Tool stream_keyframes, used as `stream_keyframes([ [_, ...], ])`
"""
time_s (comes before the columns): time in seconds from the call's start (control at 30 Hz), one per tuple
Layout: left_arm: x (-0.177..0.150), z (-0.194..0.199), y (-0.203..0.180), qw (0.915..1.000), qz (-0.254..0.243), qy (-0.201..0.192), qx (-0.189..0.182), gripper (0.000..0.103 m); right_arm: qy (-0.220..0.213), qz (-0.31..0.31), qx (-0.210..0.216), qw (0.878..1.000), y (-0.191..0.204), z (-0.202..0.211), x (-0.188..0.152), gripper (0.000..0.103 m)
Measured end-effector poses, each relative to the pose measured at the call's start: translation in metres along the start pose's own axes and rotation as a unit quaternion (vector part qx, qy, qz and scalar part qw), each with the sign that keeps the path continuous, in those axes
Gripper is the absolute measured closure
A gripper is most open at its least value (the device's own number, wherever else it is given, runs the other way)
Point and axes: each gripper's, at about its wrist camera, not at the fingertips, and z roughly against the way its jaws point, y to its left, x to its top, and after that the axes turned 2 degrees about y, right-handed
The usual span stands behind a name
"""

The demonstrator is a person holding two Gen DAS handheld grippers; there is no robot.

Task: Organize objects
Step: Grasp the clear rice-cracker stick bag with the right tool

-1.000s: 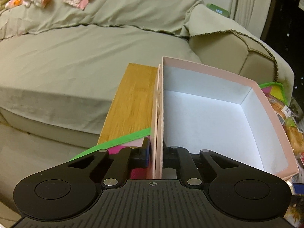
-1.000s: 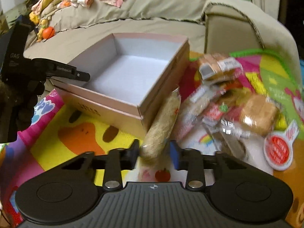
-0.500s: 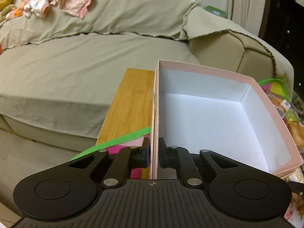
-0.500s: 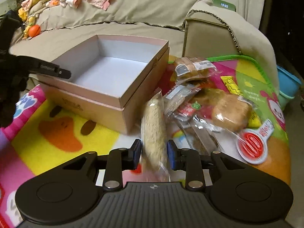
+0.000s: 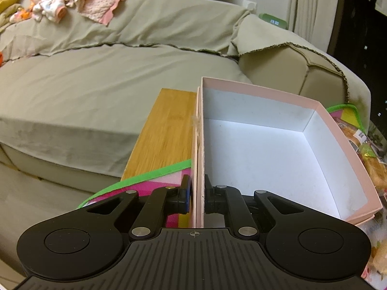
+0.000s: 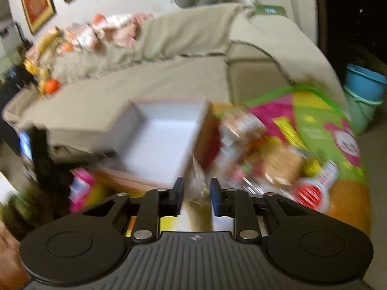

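The left gripper is closed on the near-left wall of the pink box, one finger outside and one inside against the white lining. Ahead of this gripper the box's interior lies open and holds nothing visible. To the gripper's left, beside the box, runs a bare strip of the wooden desk, with the green edge of a play mat crossing just in front of the outer finger. Beyond both stretches a sofa with clothes heaped along its back.

The right wrist view is heavily blurred. The right gripper is nearly closed around a clear-wrapped snack pack, which stands between its fingers and reaches forward toward the box's near corner. Only this view shows the pile of wrapped snacks ahead and to the right of the gripper on the mat, a blue bucket far right, and the left gripper as a dark shape at the box's far-left side.
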Motion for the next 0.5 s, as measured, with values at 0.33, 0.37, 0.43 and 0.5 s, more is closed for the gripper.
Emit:
stream_keyframes([
  [0.33,-0.005,0.005,0.001,1.0000,0.003,0.002,-0.006,0.091,-0.033,0.062,-0.002,0.998,0.042,-0.009,0.030,0.087],
  [0.37,-0.005,0.005,0.001,1.0000,0.002,0.002,-0.006,0.091,-0.030,0.074,-0.011,0.997,0.043,-0.008,0.023,0.087],
  [0.43,-0.006,0.005,0.001,1.0000,0.001,0.003,-0.006,0.091,-0.013,0.098,-0.021,0.995,0.045,-0.012,0.006,0.085],
  [0.5,-0.006,0.005,0.000,1.0000,0.001,0.003,-0.005,0.091,0.013,0.123,-0.014,0.992,0.048,-0.017,-0.011,0.080],
])
